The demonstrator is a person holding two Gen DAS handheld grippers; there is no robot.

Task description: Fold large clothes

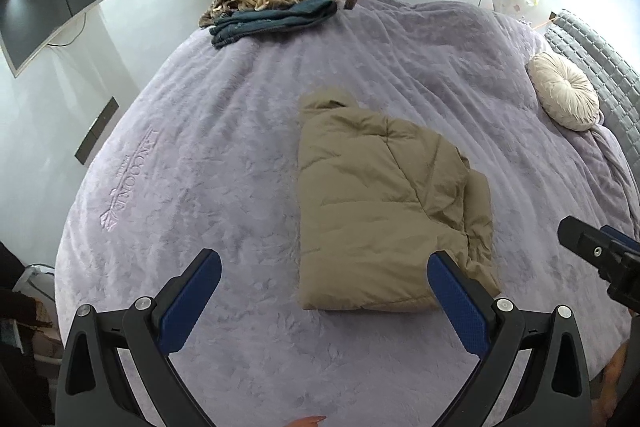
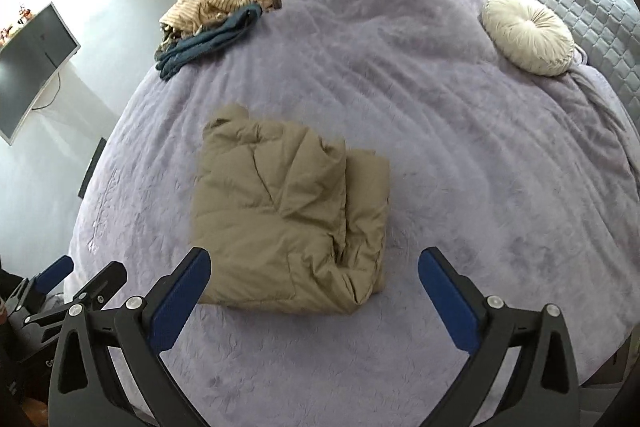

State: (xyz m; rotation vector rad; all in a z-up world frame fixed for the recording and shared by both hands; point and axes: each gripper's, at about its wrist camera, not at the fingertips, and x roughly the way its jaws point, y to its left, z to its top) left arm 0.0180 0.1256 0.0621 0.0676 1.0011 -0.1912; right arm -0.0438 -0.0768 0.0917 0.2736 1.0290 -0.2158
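A bed [image 1: 240, 155] covered by a lilac plush blanket [image 2: 460, 155] fills both views. At its far left corner lies a pile of clothes [image 1: 272, 1], a striped tan piece on top of a dark blue one. A round cream cushion [image 2: 528, 35] rests near the grey quilted headboard [image 2: 592, 27] on the right. A tan puffer jacket [image 1: 376, 203] lies folded into a compact block on the near middle of the bed, one layer doubled over along its right side. The left hand-held gripper [image 1: 324, 287] hangs above the blanket with its blue-padded fingers spread wide, holding nothing, its right finger over the jacket's near corner. The right hand-held gripper [image 2: 314, 279] is likewise spread and empty, just short of the jacket's near edge.
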